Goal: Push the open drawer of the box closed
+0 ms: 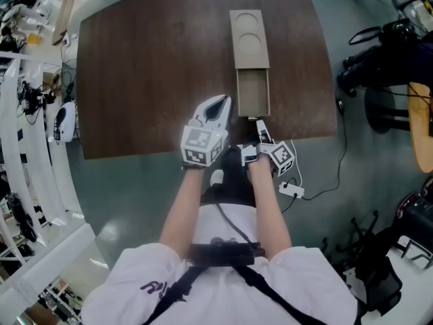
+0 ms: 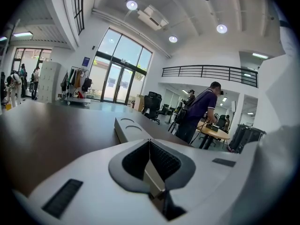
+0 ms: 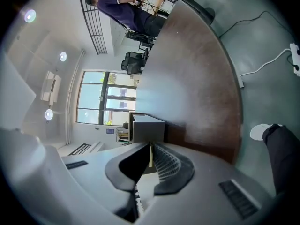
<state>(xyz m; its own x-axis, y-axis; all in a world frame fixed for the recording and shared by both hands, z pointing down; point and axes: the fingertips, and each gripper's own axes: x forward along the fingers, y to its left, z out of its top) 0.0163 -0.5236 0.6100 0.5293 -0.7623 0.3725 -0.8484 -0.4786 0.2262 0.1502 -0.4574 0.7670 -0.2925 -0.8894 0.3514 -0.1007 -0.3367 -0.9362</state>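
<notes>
A long tan box [image 1: 248,39] with two round recesses on top lies on the dark brown table [image 1: 149,80]. Its drawer [image 1: 253,93] stands pulled out toward me. My right gripper [image 1: 260,125] is just in front of the drawer's front face, jaws shut and empty. In the right gripper view the drawer front [image 3: 147,128] stands directly beyond the right gripper [image 3: 150,146]. My left gripper [image 1: 222,102] rests on the table left of the drawer, also shut and empty. From the left gripper view, the box [image 2: 131,128] lies beyond the left gripper [image 2: 149,142].
The table's near edge runs just under my hands. A white power strip [image 1: 291,189] and cable lie on the floor to the right. Dark chairs and equipment [image 1: 379,66] stand right of the table, white racks [image 1: 27,147] on the left. A person [image 2: 201,111] stands far behind the table.
</notes>
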